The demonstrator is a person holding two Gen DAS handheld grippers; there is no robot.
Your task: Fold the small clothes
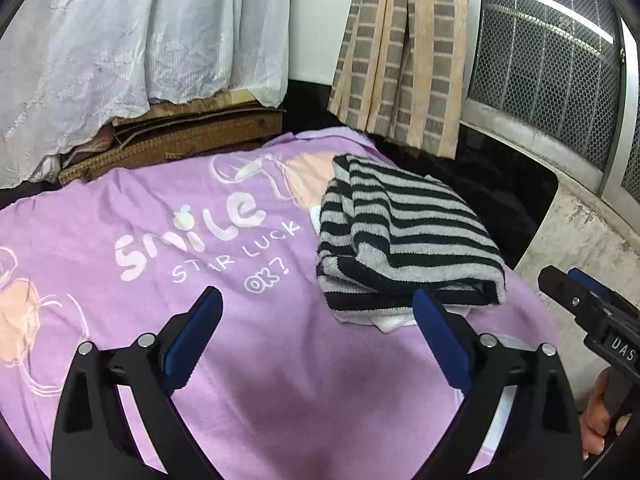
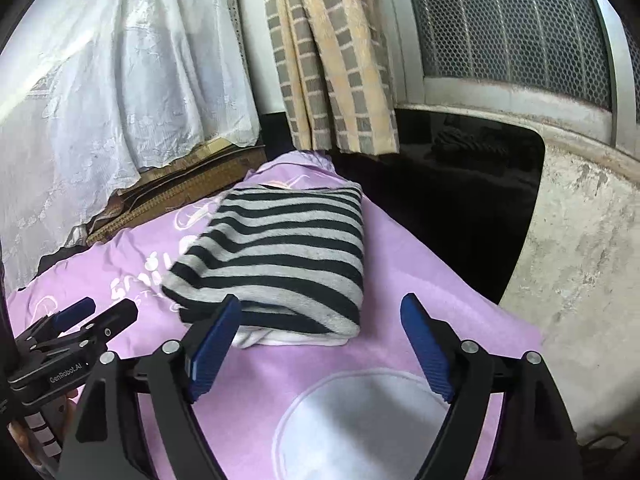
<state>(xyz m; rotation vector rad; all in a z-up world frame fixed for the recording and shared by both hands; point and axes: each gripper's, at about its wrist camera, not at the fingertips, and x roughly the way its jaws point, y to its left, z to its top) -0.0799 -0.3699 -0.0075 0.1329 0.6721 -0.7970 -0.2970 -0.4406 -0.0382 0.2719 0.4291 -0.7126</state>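
Now folded striped garment (image 2: 280, 256) on purple sheet (image 2: 420, 280), just beyond both tools; left tool (image 1: 318, 312), right tool (image 2: 320, 320) apart, empty.

On the lilac printed cotton sheet (image 1: 224, 320) spread under my tongs I read "smile" in fat white letters, then "STAR LUCK" and "OK?" in thinner white outline below it; in my right-hand view the same words are mostly hidden and unreadable; the black plastic body of my right gripper (image 1: 560, 280) shows white letters "DAS" on a small plate, the rest cut off; the black body of my left gripper (image 2: 96, 312) carries "GenRobot.AI" in small white type.
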